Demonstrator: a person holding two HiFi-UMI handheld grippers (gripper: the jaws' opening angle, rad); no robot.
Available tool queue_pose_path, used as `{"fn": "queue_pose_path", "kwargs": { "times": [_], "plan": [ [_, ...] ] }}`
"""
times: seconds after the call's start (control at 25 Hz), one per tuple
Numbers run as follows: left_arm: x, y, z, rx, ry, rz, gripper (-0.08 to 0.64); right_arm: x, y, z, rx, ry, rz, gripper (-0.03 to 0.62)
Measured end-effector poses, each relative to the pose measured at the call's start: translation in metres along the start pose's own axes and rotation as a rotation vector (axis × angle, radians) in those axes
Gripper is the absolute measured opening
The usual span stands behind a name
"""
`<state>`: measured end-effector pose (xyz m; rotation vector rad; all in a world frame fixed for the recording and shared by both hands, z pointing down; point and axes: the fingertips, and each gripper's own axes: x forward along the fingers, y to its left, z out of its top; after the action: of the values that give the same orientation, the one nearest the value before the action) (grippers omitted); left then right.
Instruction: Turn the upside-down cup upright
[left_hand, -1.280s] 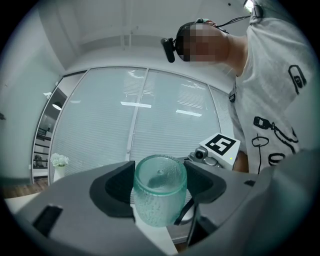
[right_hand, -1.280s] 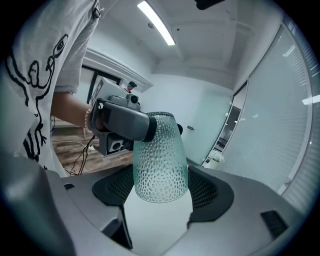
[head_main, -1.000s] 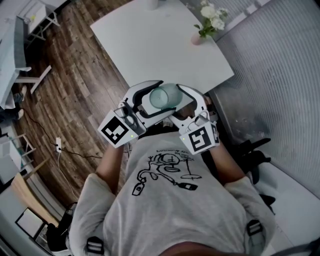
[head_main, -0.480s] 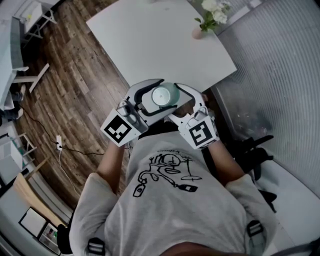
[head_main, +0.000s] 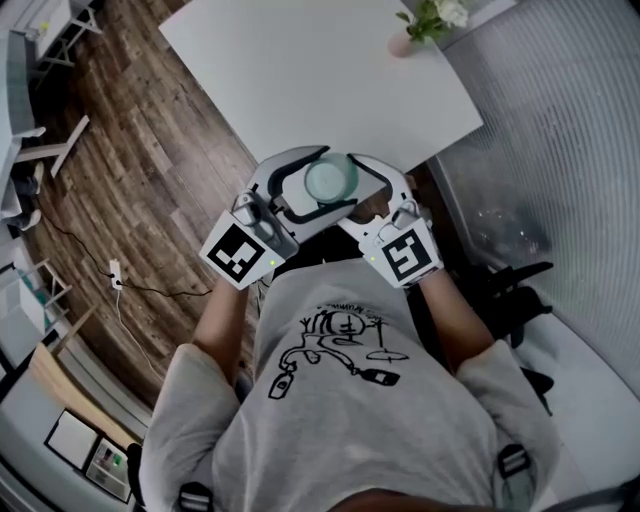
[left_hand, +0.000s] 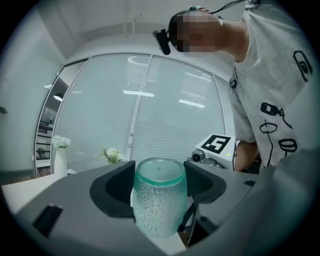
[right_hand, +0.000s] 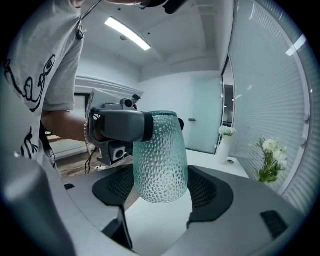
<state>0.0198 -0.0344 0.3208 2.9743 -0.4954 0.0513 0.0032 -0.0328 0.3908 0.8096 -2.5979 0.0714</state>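
Left gripper (head_main: 318, 185) and right gripper (head_main: 347, 192) both clamp the dimpled teal glass cup (head_main: 331, 178) over the white table's (head_main: 300, 70) near edge in the head view. A second ago it showed its side; now its mouth faces up, so the flip looks done. Left gripper view: pads pinch just below the rim, long axis vertical. Right gripper view: pads hug its lower body, base clear of the tabletop.

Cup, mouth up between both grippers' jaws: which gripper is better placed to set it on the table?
Left, probably. The left gripper clamps the cup just under its rim, leaving the base free; the right gripper sits low by the base and might meet the table first.
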Motion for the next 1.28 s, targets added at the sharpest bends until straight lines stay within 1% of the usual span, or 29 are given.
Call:
{"fn": "queue_pose_path", "kwargs": {
  "times": [0.36, 0.48, 0.96, 1.28],
  "plan": [
    [0.004, 0.006, -0.013, -0.009, 0.002, -0.002, 0.307, 0.008, -0.003, -0.013, 0.039, 0.007, 0.013, 0.35],
    [0.004, 0.011, -0.019, 0.012, 0.011, -0.012, 0.305, 0.015, -0.003, -0.017, 0.05, 0.013, 0.023, 0.35],
    [0.013, 0.023, -0.065, 0.052, 0.054, -0.028, 0.307, 0.038, -0.007, -0.06, 0.095, 0.044, 0.038, 0.35],
    [0.015, 0.028, -0.096, 0.024, 0.057, -0.028, 0.307, 0.051, -0.004, -0.088, 0.118, 0.07, 0.05, 0.35]
  ]
}}
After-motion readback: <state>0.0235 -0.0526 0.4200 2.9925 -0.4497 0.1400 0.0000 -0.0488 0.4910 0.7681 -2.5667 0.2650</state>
